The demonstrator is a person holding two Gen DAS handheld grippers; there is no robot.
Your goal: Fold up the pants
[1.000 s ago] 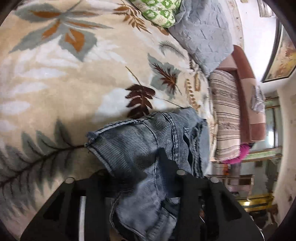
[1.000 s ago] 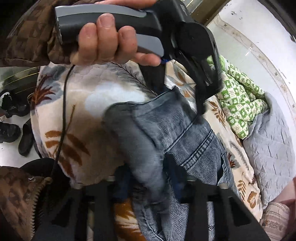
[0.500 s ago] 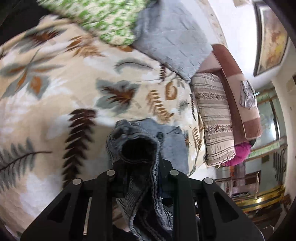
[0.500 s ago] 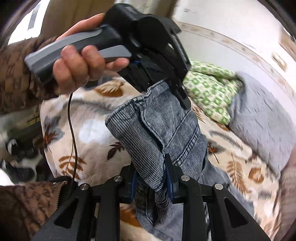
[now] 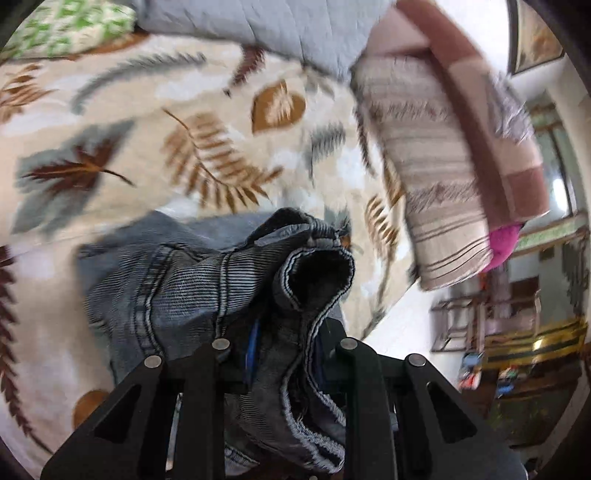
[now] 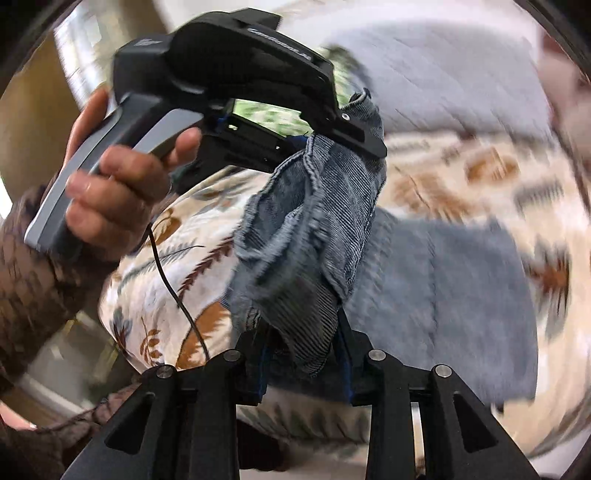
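A home, a bedroom by the look. Bed spread with a cream leaf-print blanket (image 5: 155, 122), a grey quilt (image 5: 280, 29) and a green-patterned cover (image 5: 62, 29) heaped at its far side. Striped pillow (image 5: 436, 192) propped against a brown headboard (image 5: 506, 122). Framed picture (image 5: 535, 33) on a white wall. Wooden furniture (image 5: 491, 317) with brass trim beyond the bed, too blurred to name.

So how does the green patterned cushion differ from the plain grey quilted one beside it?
The green-and-white patterned cushion is bright and busy with small shapes; the grey quilted cushion is one flat colour with stitched lines. The grey one shows much more area. Both lie at the far edge of the leaf-print bedspread, next to each other.
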